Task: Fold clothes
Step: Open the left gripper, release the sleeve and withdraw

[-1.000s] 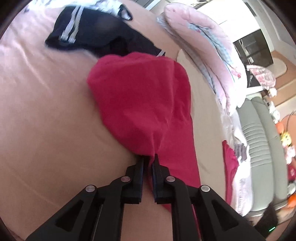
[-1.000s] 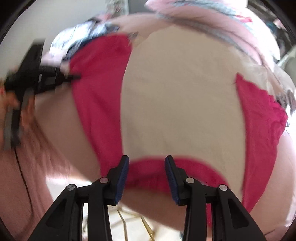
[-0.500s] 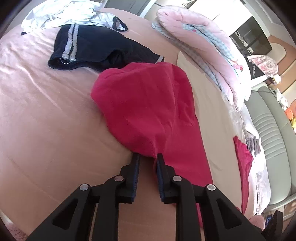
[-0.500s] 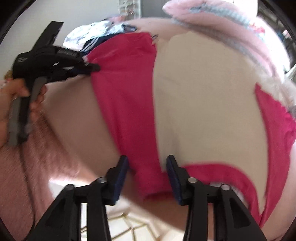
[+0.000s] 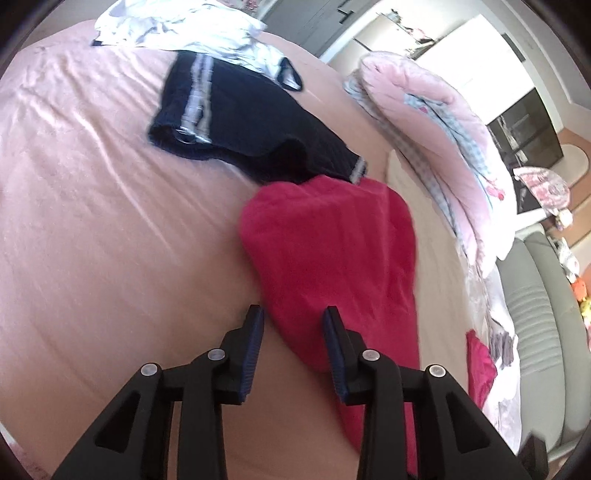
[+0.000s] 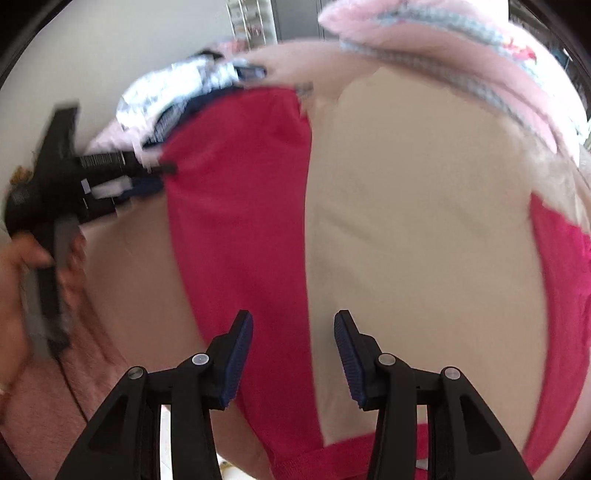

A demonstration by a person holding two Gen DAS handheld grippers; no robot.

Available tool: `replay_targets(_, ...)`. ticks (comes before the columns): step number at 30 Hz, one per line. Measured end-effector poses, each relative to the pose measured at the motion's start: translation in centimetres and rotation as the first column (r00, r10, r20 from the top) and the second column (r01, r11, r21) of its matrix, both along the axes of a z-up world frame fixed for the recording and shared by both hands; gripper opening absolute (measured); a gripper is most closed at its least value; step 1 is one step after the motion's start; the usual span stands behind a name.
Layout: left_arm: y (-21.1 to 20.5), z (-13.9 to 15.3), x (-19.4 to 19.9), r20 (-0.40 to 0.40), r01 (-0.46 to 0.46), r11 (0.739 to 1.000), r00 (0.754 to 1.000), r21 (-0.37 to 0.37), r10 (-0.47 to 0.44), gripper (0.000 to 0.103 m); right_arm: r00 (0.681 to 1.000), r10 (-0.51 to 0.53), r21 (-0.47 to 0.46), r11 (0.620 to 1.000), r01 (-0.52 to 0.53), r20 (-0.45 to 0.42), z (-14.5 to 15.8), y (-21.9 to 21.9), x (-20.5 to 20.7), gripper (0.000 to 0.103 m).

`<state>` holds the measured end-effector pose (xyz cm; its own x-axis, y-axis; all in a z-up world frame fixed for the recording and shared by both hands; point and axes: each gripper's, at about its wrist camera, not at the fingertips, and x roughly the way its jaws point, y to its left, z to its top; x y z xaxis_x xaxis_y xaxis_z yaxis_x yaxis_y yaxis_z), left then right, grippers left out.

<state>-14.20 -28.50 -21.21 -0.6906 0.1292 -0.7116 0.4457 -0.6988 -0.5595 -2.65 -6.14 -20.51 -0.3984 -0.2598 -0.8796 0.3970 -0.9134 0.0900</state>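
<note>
In the left wrist view, the pink bedsheet (image 5: 92, 240) spreads wide to the left of the fingers. Ahead and a little left of them lies a dark navy garment (image 5: 236, 125) with pale stripes, and beyond it a crumpled white garment (image 5: 192, 33). The left gripper (image 5: 293, 321) has its fingers spread apart, holding nothing; the folded red sleeve of the red garment (image 5: 332, 258) lies on the bed between and just past the fingertips, running back under the right finger. Farther right, a pink quilt (image 5: 436, 122) is heaped at the bed's far edge, with a grey sofa (image 5: 535, 332) beyond it.

In the right wrist view, a hand (image 6: 22, 280) at far left holds the left gripper, its tips just beside the red sleeve's outer edge; motion blur hides whether they touch. The right gripper (image 6: 293, 325) is likewise wide open and empty. The red cloth passes between its fingers, next to the garment's beige panel (image 6: 413, 229), which extends ahead and right of the right finger to another red edge
</note>
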Motion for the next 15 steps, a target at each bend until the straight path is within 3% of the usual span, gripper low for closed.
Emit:
replay_targets(3,-1.2,0.5,1.0,0.013,-0.093,0.994,0.996,-0.062,0.094,0.030,0.999,0.019,0.024,1.000,-0.018,-0.045,0.0,0.9,2.5,0.046)
replay_targets(6,1.7,1.9,1.1,-0.025,0.027,0.989,0.999,-0.142,-0.031,0.030,1.000,0.026,0.003,1.000,-0.026,-0.013,0.6,2.8,4.0,0.046)
replay_targets(9,4.7,3.2,1.1,-0.054,0.145,0.963,0.985,-0.226,-0.161,0.030,0.999,-0.039,-0.056,0.998,0.038,-0.008,1.8,4.1,3.9,0.045)
replay_targets(11,6.7,4.2,1.2,-0.066,0.220,0.934,0.967,-0.282,-0.248,0.030,0.995,-0.088,-0.043,0.995,0.086,-0.040,2.4,4.3,3.0,0.046)
replay_targets(12,8.9,4.3,0.8,-0.049,0.307,0.896,0.939,-0.322,-0.340,0.030,0.993,-0.107,-0.031,0.994,0.105,-0.054,2.6,4.2,2.5,0.046)
replay_targets(15,12.8,3.7,0.1,0.031,0.454,0.810,0.878,-0.371,-0.478,0.030,0.989,-0.130,0.012,0.991,0.131,-0.069,2.4,3.3,1.6,0.046)
